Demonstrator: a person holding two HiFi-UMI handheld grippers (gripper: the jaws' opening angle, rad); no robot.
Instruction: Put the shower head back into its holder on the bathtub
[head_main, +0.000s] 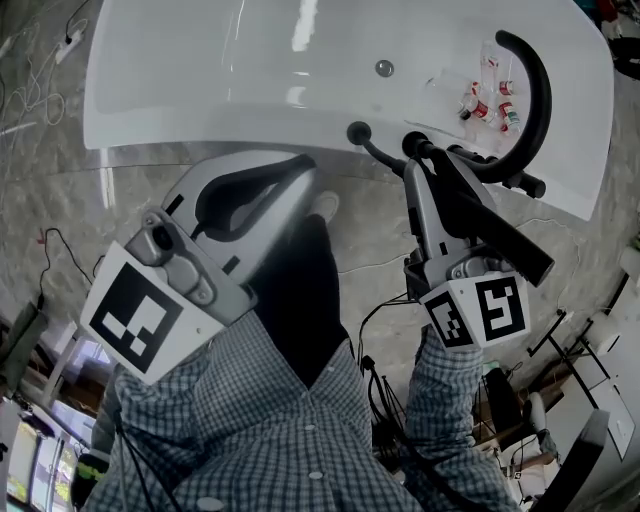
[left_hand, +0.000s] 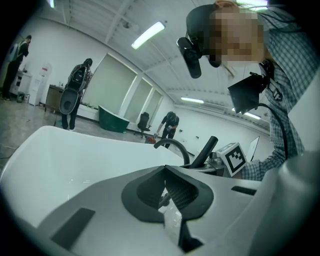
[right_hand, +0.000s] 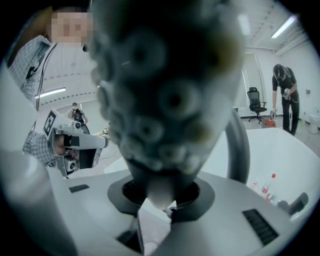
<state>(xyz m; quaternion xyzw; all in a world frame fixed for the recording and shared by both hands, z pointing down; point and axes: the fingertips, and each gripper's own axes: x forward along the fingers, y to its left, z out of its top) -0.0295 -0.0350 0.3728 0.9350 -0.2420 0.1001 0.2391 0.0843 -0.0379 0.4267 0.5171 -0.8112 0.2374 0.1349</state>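
Note:
The white bathtub (head_main: 200, 90) lies across the top of the head view. My right gripper (head_main: 420, 165) is shut on the black shower head (head_main: 500, 235), which lies back over the gripper's body. In the right gripper view the shower head's nozzle face (right_hand: 165, 100) fills the picture above the right gripper's jaws (right_hand: 160, 192). A black fitting (head_main: 358, 132) stands on the tub's near rim, just left of the held end. Left of that, my left gripper (head_main: 305, 175) points at the rim. In its own view the left gripper (left_hand: 167, 192) is shut with nothing in it.
A black arched faucet (head_main: 535, 90) rises at the tub's right end. Several small bottles (head_main: 488, 100) lie inside the tub by it. Cables trail over the marble floor (head_main: 60, 200). Other people (left_hand: 75, 95) stand far off in the room.

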